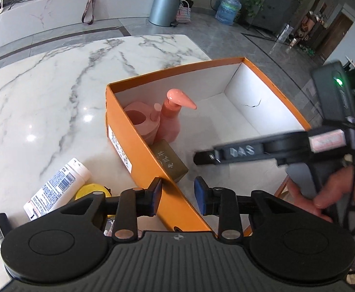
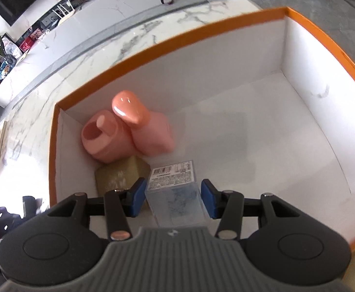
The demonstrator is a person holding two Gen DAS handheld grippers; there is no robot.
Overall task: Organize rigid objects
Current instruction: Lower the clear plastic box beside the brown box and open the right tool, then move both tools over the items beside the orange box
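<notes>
Right gripper (image 2: 172, 198): jaws spread, a clear plastic case (image 2: 173, 194) standing between the pads. A gap shows on the right pad's side; on the left the pad sits just beside the case, contact uncertain. The case's long axis runs toward 12 o'clock, its labelled end farthest out. It sits inside the orange box (image 2: 328, 43), low over the white floor; whether it rests there cannot be told. At 10 o'clock lies a gold block (image 2: 119, 176), touching or nearly so. Beyond, toward 11 o'clock, stand a pink cup (image 2: 104, 138) and pink pump bottle (image 2: 150, 131).

Left gripper (image 1: 178, 196): jaws open, empty, straddling the box's near wall. On the desk (image 1: 55, 85) at its 9 o'clock lie a white tube (image 1: 58, 187) and a yellow object (image 1: 92, 191), still outside the box.

Judgement: the left is nearer those items
</notes>
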